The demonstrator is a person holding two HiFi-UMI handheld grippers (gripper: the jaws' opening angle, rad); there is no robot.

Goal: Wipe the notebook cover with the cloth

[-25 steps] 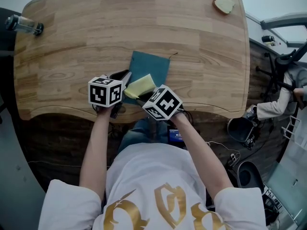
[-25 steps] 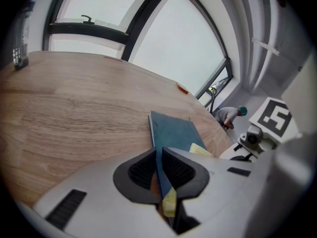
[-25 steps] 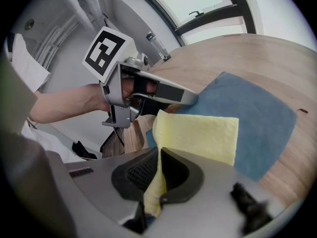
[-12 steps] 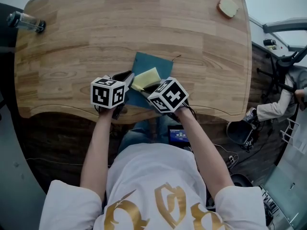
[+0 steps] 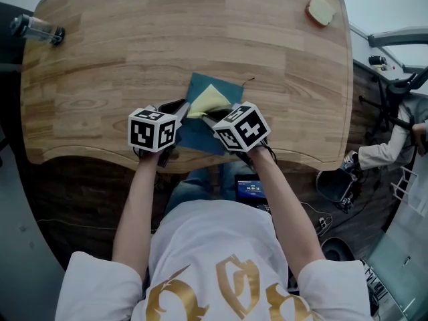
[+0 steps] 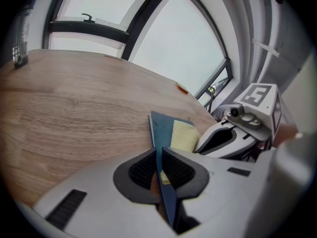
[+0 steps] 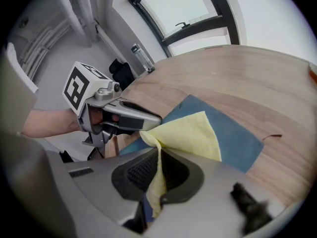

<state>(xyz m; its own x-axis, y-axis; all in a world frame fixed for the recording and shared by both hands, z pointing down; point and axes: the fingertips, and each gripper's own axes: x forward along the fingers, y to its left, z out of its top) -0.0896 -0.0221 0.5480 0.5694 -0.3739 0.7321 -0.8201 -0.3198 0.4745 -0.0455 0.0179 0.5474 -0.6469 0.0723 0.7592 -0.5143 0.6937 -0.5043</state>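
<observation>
1. Left gripper [image 6: 159, 170]: jaws closed on the near left edge of the notebook [image 5: 224, 89], steadying it by the front edge of the table [image 5: 100, 59].
2. Right gripper [image 7: 158, 170]: jaws pinched shut on a corner of the cloth [image 5: 208, 101], just beside the left gripper.
3. Cloth: spread on the cover's near half, ahead of the right jaws.
4. Notebook: long axis runs away from the person, tilted slightly right. Bare cover lies beyond the cloth, so the wiping stroke probably goes forward.
</observation>
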